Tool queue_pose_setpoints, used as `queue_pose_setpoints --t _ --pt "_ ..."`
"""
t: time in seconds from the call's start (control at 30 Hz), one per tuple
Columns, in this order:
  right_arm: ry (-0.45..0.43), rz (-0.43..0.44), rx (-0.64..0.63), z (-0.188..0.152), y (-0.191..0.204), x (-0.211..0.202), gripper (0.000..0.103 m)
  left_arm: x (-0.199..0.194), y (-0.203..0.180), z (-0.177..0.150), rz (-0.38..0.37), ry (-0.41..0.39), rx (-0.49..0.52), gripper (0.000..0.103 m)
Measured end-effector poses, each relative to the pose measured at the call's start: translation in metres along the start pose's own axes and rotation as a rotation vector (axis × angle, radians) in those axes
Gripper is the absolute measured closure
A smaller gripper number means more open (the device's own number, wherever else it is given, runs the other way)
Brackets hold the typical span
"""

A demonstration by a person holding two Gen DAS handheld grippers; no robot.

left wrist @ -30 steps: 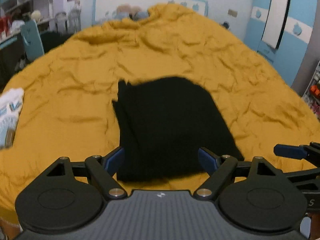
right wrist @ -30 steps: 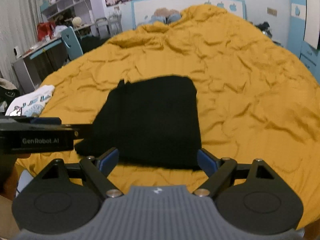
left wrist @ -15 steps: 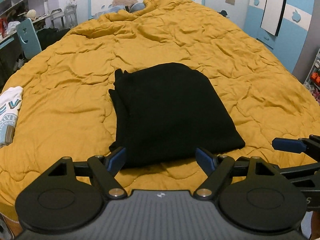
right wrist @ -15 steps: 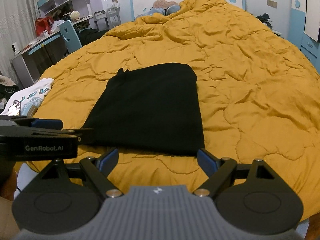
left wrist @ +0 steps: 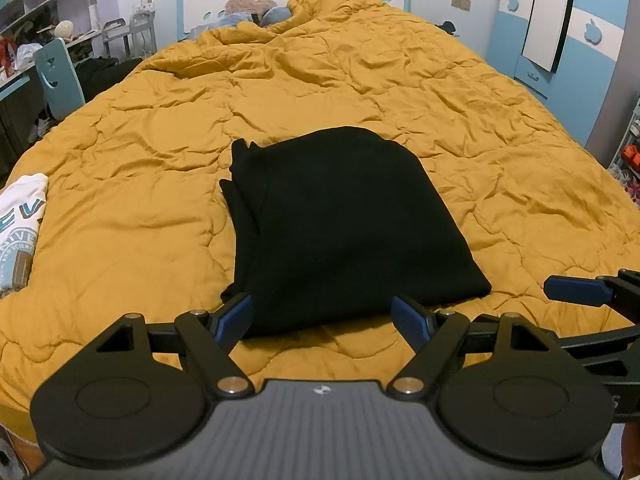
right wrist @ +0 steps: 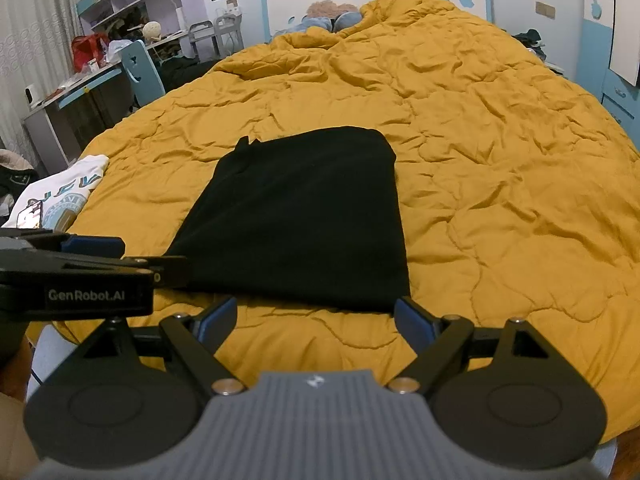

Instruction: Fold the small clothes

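A black garment [left wrist: 340,224] [right wrist: 304,216] lies folded flat on the yellow quilt [left wrist: 120,208], its layered edges showing along its left side. My left gripper [left wrist: 322,316] hovers open just short of the garment's near edge, nothing between its blue-padded fingers. My right gripper [right wrist: 316,316] is open too, near the garment's near right corner, and holds nothing. In the right wrist view the left gripper [right wrist: 80,264] shows from the side at the left. In the left wrist view a blue pad of the right gripper [left wrist: 576,290] shows at the right.
A white printed T-shirt [left wrist: 20,224] [right wrist: 56,196] lies at the quilt's left edge. Pillows and a headboard [right wrist: 372,0] stand at the far end. A desk and blue chair [right wrist: 140,72] are on the left, blue cupboards [left wrist: 560,40] on the right.
The blurred earlier frames have settled into a steady view. The garment lies the same way, and both grippers stay open in about the same place.
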State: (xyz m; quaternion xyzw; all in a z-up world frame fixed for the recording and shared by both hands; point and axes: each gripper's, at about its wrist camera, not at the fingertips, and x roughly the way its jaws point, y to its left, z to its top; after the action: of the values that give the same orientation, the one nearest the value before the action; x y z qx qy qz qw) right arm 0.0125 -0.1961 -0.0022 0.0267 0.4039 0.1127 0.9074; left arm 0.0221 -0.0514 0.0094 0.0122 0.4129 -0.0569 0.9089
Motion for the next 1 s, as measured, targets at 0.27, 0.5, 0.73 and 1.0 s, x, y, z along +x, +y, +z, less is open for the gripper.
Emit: queue_pose_setpoints --t 0.27,0.5,0.73,1.0 --pt "-0.001 0.002 -0.006 -0.0004 0.0006 0.0009 0.021 -0.0013 0.0019 0.0011 -0.005 0.001 -0.001 0.011" --pt "-0.002 0.002 -0.006 -0.0004 0.0017 0.0010 0.021 -0.0013 0.0013 0.0016 -0.006 0.002 -0.002 0.011" --pt "-0.006 -0.001 -0.006 0.0007 0.0023 0.0002 0.021 -0.0012 0.0015 0.0014 -0.007 0.002 -0.004 0.011" --pt "-0.009 -0.002 -0.006 0.0021 0.0019 -0.0007 0.021 -0.0019 0.0025 0.0022 -0.005 0.001 -0.003 0.011"
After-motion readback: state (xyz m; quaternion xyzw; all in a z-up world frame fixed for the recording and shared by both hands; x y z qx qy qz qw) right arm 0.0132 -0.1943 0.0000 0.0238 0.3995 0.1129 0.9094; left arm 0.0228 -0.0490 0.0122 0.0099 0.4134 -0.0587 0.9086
